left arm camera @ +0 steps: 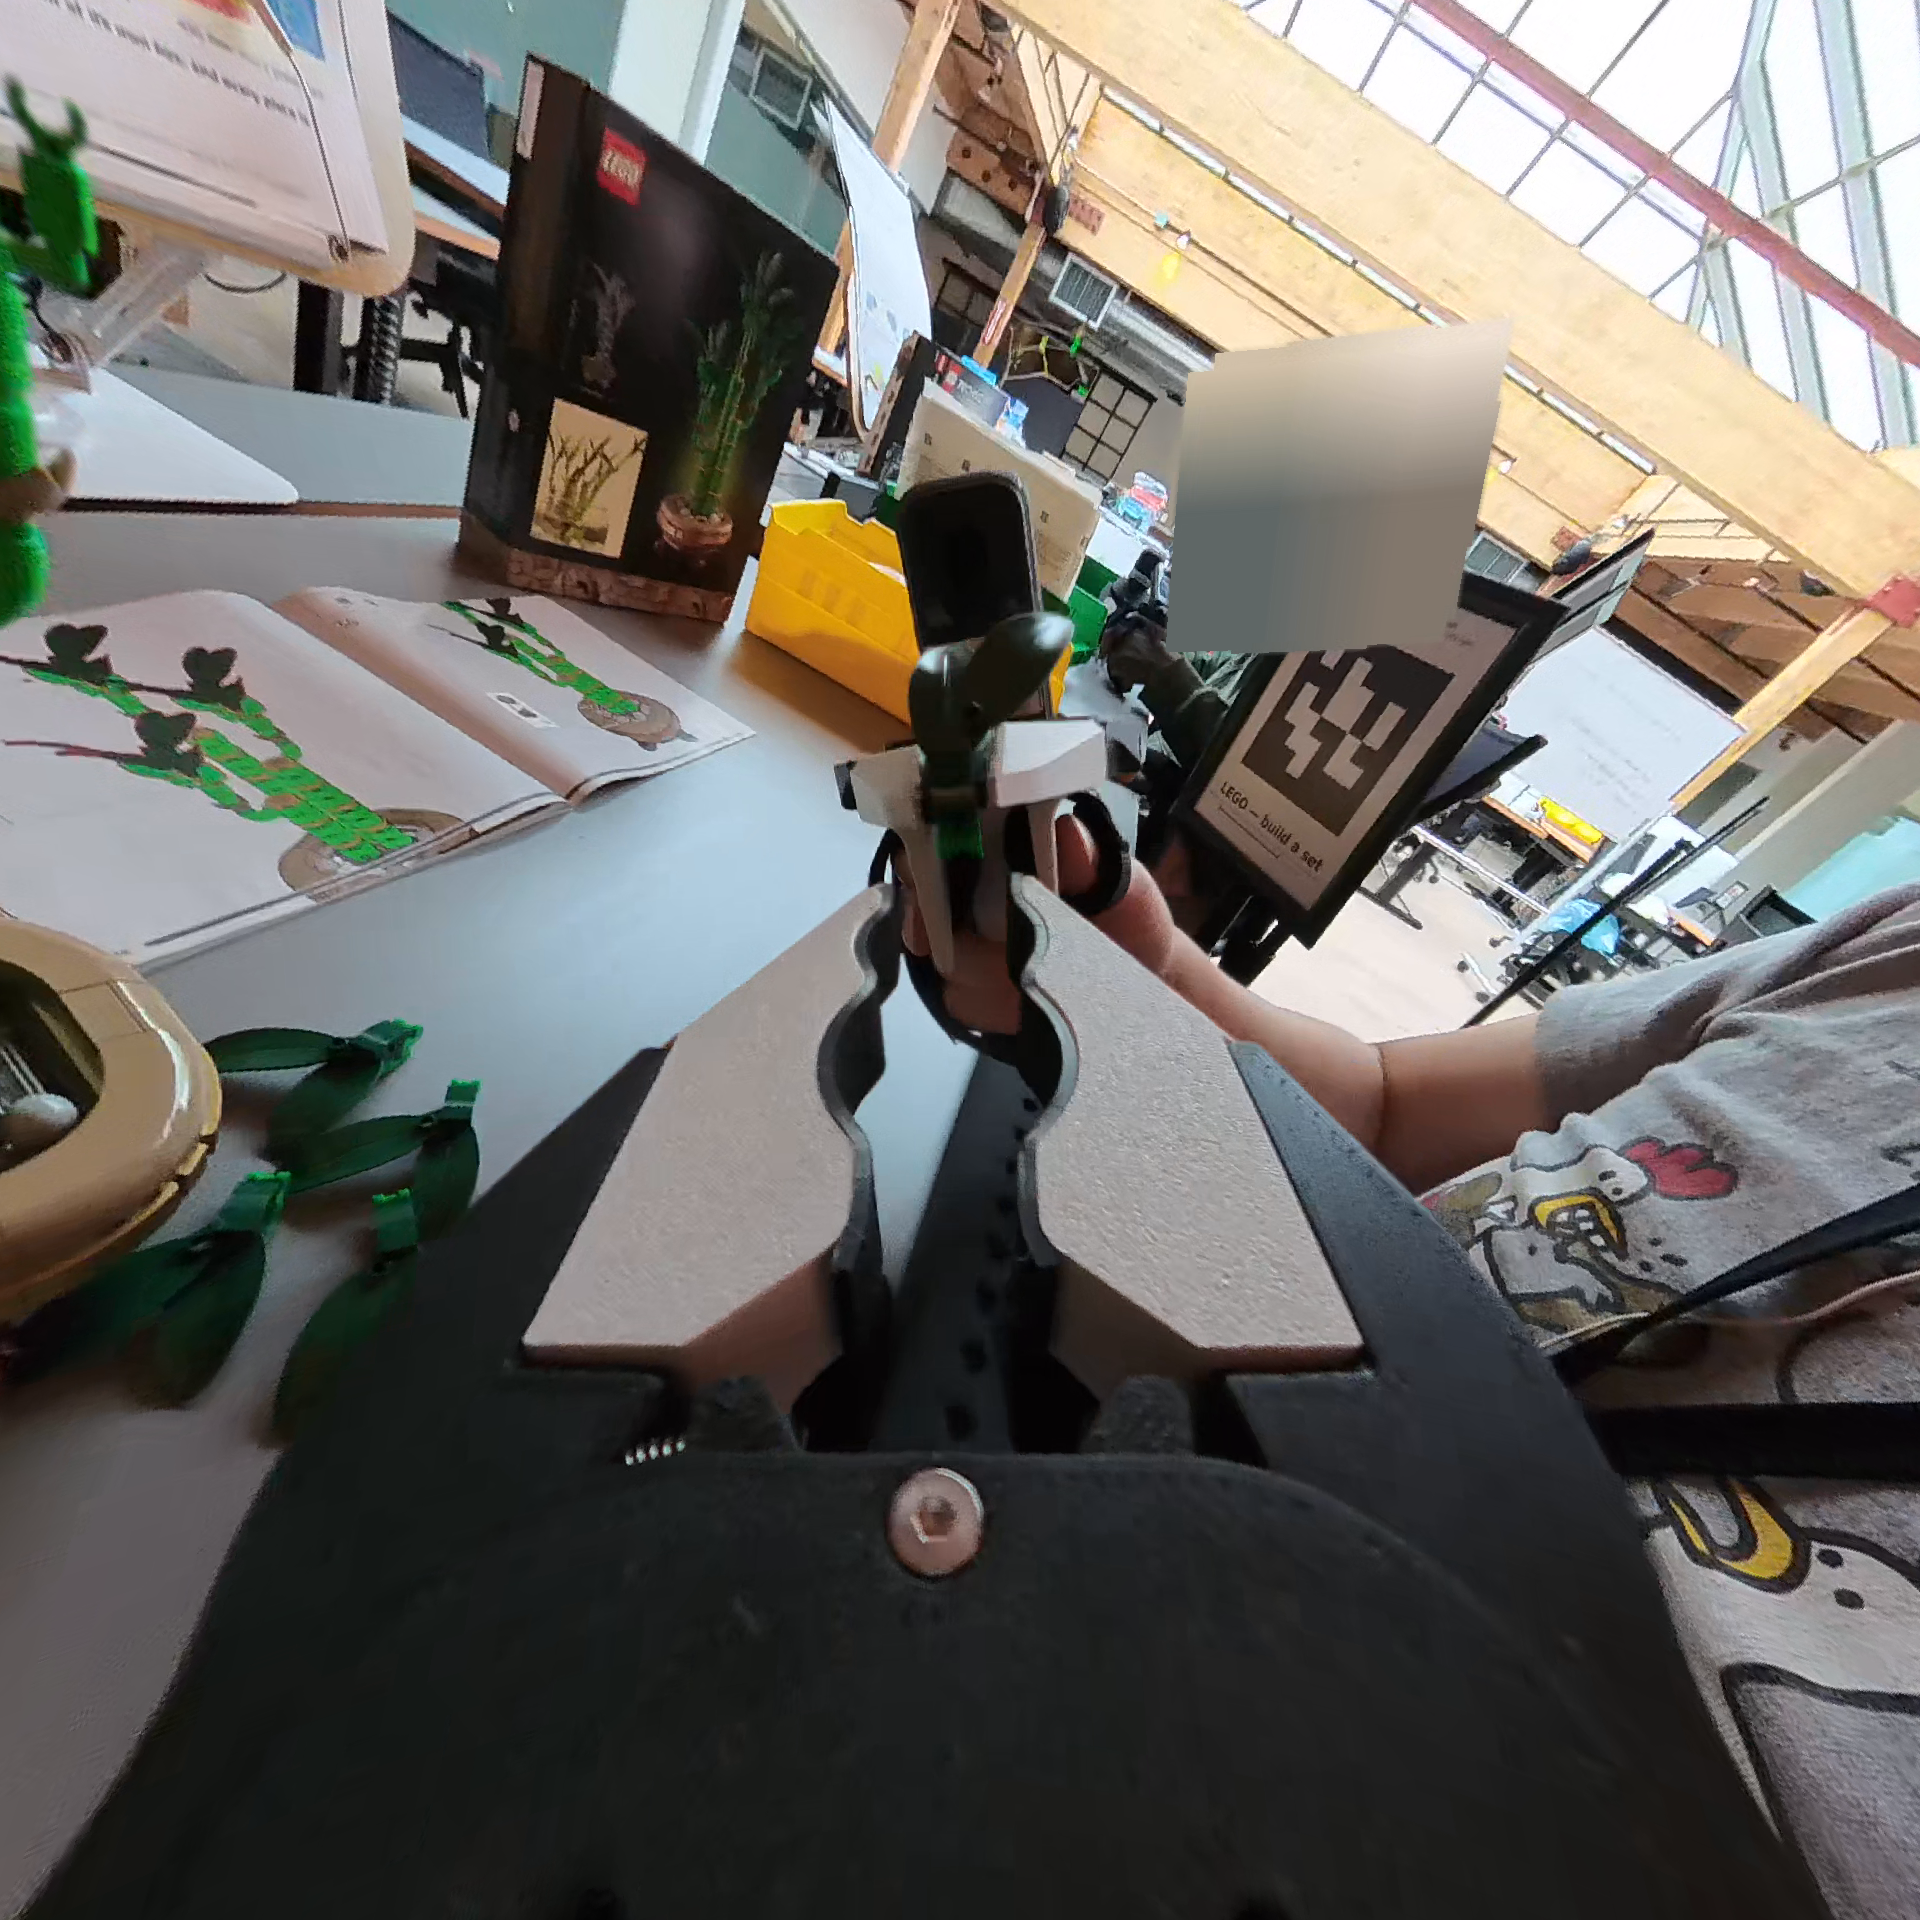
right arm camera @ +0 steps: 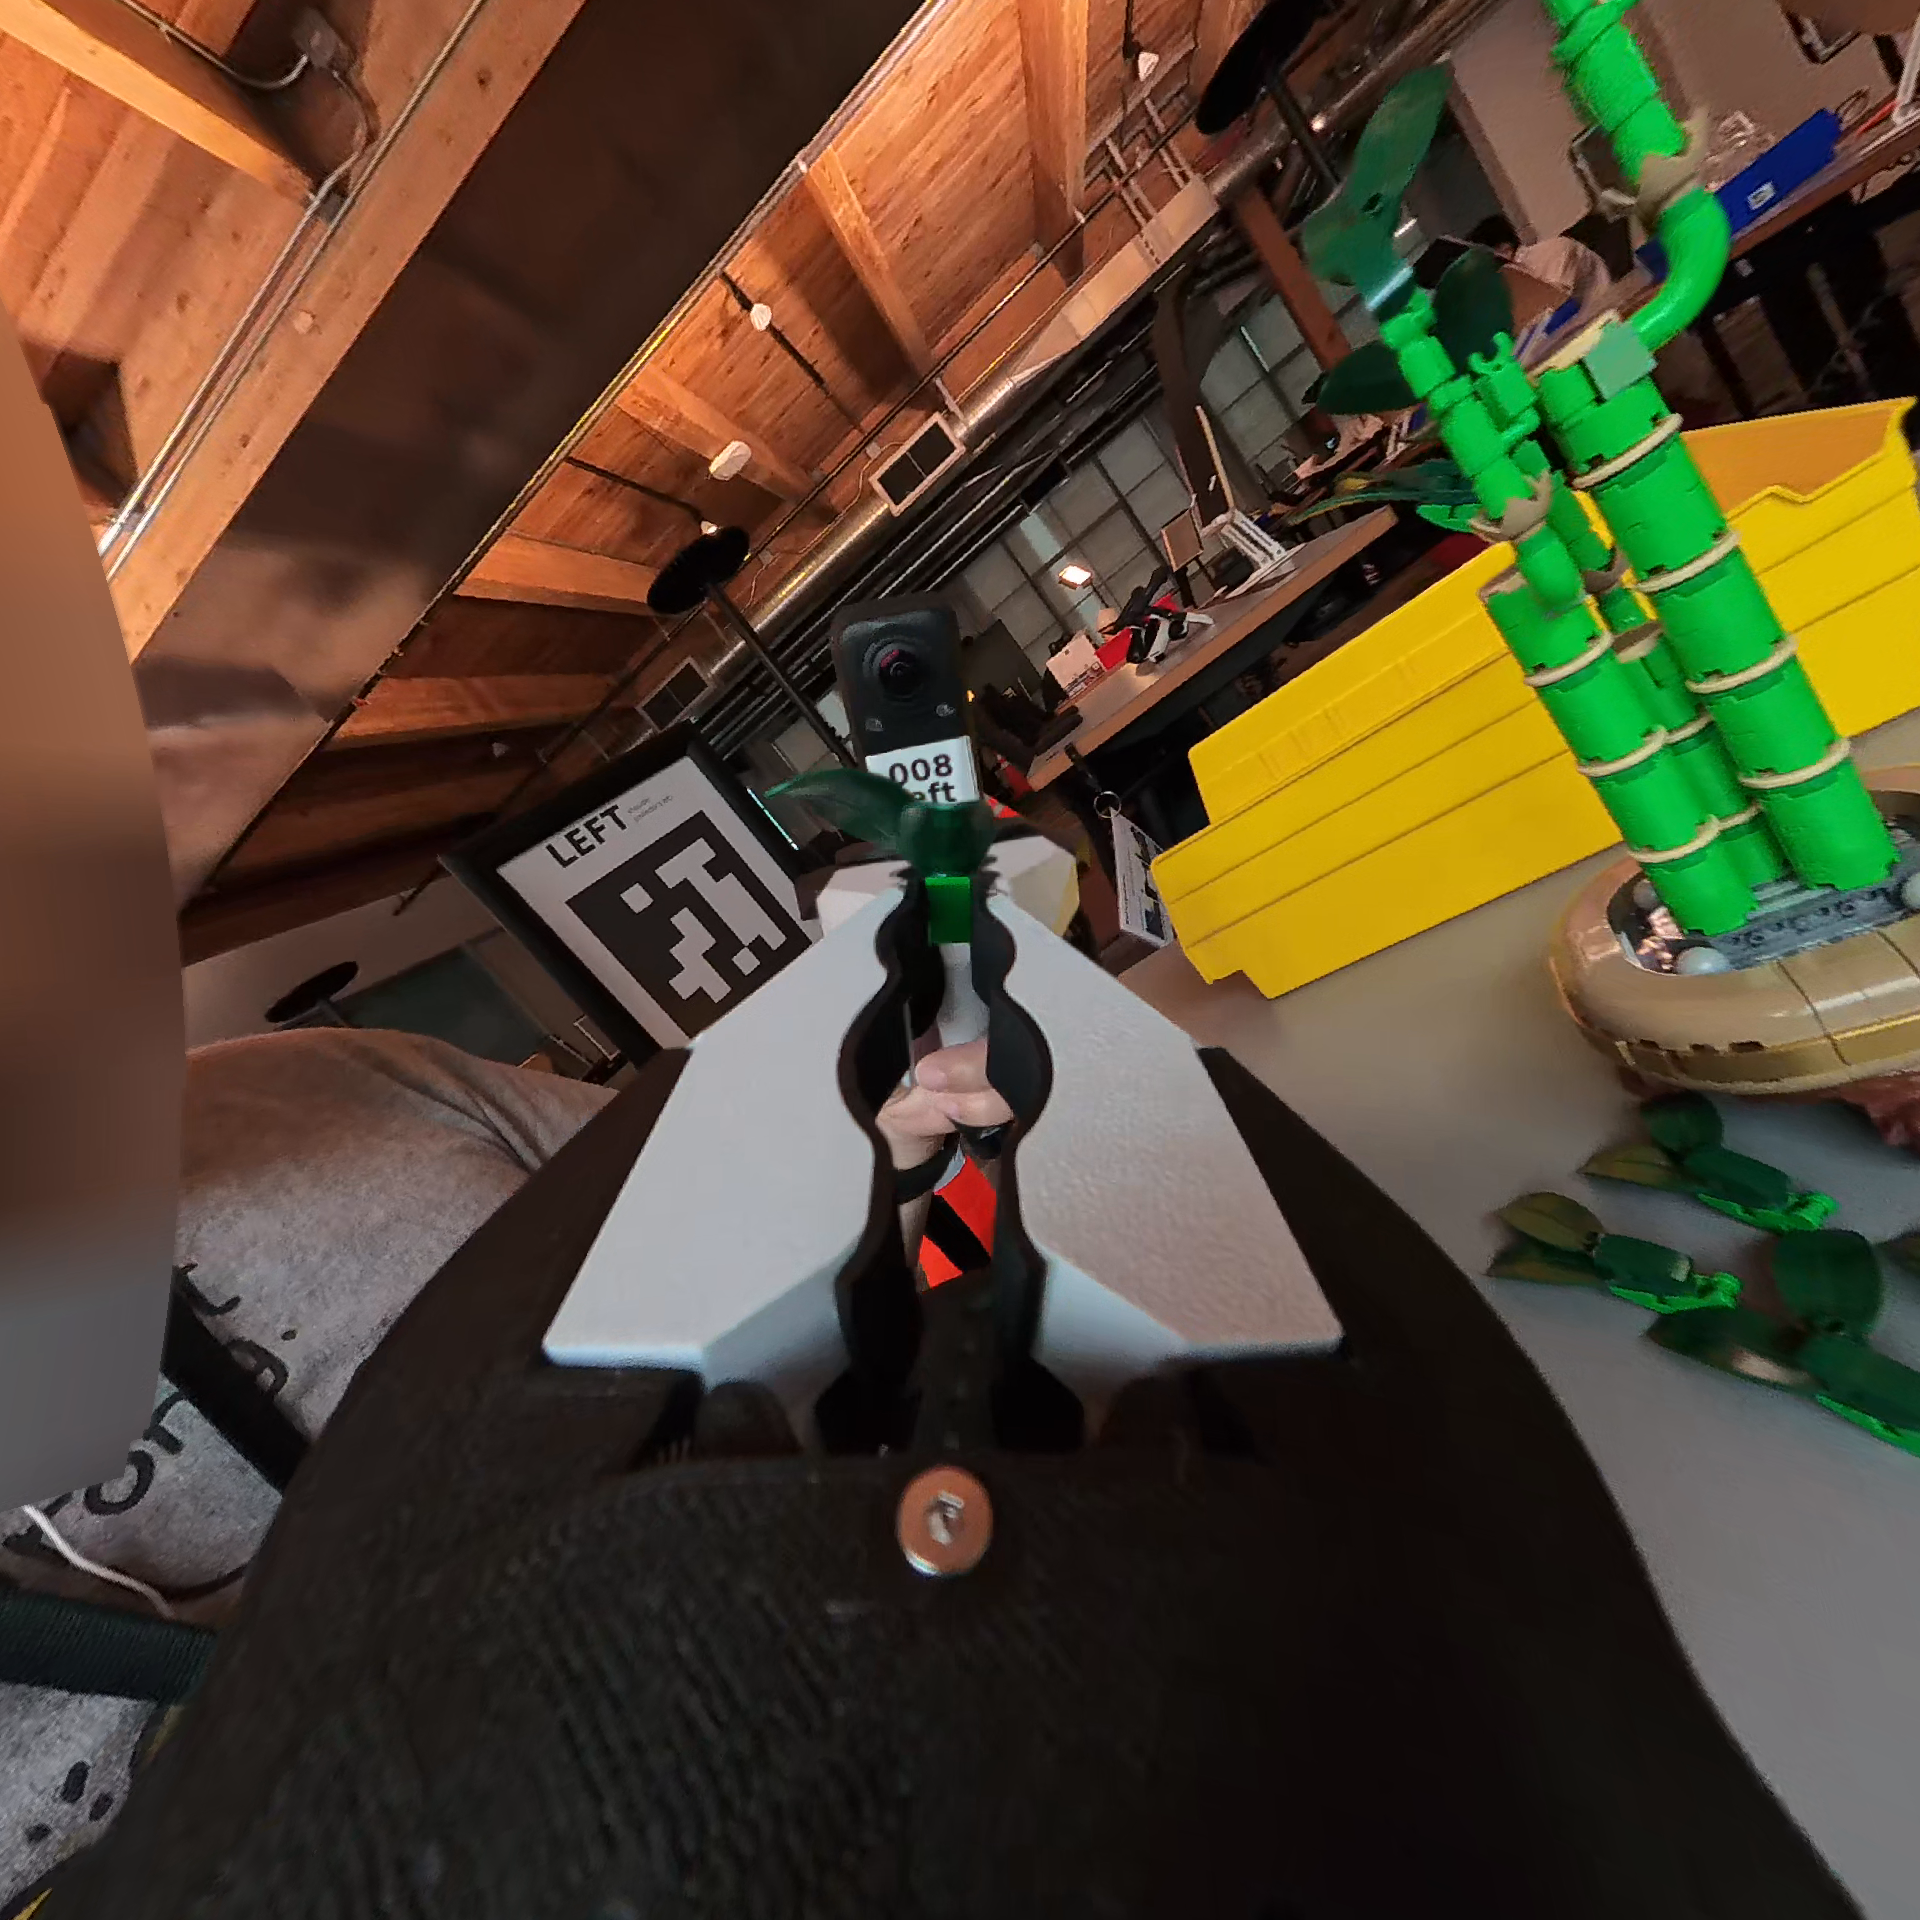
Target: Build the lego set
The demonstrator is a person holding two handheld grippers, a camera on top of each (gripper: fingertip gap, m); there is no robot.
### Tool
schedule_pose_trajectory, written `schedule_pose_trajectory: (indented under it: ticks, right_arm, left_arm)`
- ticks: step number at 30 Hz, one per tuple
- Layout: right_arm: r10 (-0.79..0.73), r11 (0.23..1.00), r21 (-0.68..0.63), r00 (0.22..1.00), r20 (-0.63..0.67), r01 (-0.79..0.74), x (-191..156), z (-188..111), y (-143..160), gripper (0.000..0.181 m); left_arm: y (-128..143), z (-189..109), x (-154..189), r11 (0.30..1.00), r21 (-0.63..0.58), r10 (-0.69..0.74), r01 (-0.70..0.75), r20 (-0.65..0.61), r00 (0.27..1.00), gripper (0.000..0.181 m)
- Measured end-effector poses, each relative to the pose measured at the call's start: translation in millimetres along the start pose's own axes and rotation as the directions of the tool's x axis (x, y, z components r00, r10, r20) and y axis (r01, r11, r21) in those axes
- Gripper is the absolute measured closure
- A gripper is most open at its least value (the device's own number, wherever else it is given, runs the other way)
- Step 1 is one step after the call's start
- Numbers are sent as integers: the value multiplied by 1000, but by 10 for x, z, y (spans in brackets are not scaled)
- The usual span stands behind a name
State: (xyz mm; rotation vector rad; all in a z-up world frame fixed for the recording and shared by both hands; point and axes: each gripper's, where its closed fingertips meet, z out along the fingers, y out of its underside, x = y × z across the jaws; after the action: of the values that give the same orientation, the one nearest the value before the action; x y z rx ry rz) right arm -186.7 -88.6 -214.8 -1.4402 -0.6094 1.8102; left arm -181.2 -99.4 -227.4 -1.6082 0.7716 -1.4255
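A small leaf piece (left arm camera: pixel 977 675), dark green leaves on a bright green clip, is held up between my two grippers, which face each other tip to tip. My left gripper (left arm camera: pixel 961 899) has its jaws close together at the clip's lower end. My right gripper (left arm camera: pixel 956 790) clamps the stem from the far side. In the right wrist view my right gripper (right arm camera: pixel 945 920) is shut on the green clip (right arm camera: pixel 948 906), with the leaves (right arm camera: pixel 862 800) above it. The green bamboo model (right arm camera: pixel 1683 707) stands in its tan pot (right arm camera: pixel 1714 997) at the right.
Several loose leaf pieces (left arm camera: pixel 343 1132) lie on the grey table by the pot (left arm camera: pixel 94 1122), also in the right wrist view (right arm camera: pixel 1714 1278). An open manual (left arm camera: pixel 312 727), the set's box (left arm camera: pixel 644 395), yellow bins (right arm camera: pixel 1455 790) and a marker sign (left arm camera: pixel 1340 758) stand around. A person's arm (left arm camera: pixel 1299 1029) is at the right. Left tips and right tips are each some 15 cm from the green bamboo model (right arm camera: pixel 1683 707).
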Motion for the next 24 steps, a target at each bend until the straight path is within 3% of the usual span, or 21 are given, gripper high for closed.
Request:
schedule_pose_trajectory:
  ticks: [5,14,24]
  right_arm:
    - [-9,1000,-2,1000,12,9,-19,45,-5,175]
    - [-39,999,-7,999,9,39,3,100,-9,175]
    - [-44,999,-28,999,18,45,77,156,17,175]
  left_arm:
    - [-52,-23,8,999,10,54,-54,0,999,181]
    - [-59,-80,2,998,20,60,-59,-34,998,168]
    - [-76,-125,-75,998,23,65,-65,-35,997,176]
